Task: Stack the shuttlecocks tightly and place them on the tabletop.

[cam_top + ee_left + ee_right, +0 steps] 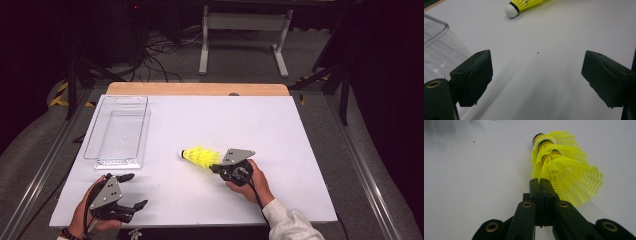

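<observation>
three stacked yellow shuttlecocks (564, 167), one clear bin (119, 131)

Bright overhead light on white table (310, 140), dark surroundings, slight softness.

Yellow mesh shuttlecocks (201, 156) with white, black-banded caps, clear bin (119, 131), white table (300, 150)

My table (310, 150) carries a white top, with a strip of bare wood (197, 89) along its far edge. Grey floor (310, 60) beyond it and down both sides. 2 white legs of a frame (244, 22) stand on that floor, joined by a crossbar. Black cables (160, 55) lie in a tangle left of the frame. Yellow-black hazard tape (61, 94) marks the floor at far left. Metal rails (365, 175) run along each side of the table. The back of the room is dark.
</observation>
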A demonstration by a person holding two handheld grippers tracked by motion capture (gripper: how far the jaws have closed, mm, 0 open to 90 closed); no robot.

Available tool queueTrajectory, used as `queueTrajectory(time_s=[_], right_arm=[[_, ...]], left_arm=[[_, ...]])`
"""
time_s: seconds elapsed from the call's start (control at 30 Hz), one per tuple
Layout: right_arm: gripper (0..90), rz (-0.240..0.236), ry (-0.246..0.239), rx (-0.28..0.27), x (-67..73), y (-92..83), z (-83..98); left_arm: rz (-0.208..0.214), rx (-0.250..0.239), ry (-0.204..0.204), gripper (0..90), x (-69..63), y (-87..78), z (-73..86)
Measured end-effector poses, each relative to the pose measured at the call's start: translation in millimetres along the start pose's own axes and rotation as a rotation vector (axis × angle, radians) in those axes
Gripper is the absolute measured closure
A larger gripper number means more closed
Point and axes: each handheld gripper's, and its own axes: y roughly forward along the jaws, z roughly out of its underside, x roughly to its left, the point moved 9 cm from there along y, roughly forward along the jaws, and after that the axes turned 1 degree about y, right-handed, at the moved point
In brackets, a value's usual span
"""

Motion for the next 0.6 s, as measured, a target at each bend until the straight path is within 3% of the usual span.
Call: queueTrajectory(time_s=[0.23, 0.3, 0.6], right_arm=[[89.4, -0.005, -0.009, 0.005, -0.2, 2.6, 0.2], [86.7, 0.012, -0.002, 0.015, -2.3, 4.7, 1.6], [78.0, 0.005, 0.013, 0.031, 0.0, 11.8, 5.1]], left_arm=[[-0.002, 0.003, 0.001, 11.2, 0.1, 0.7, 0.2], [0.000, 0.001, 0.001, 11.2, -0.2, 0.9, 0.1], [0.001, 0.004, 0.004, 11.2, -0.2, 0.8, 0.1]])
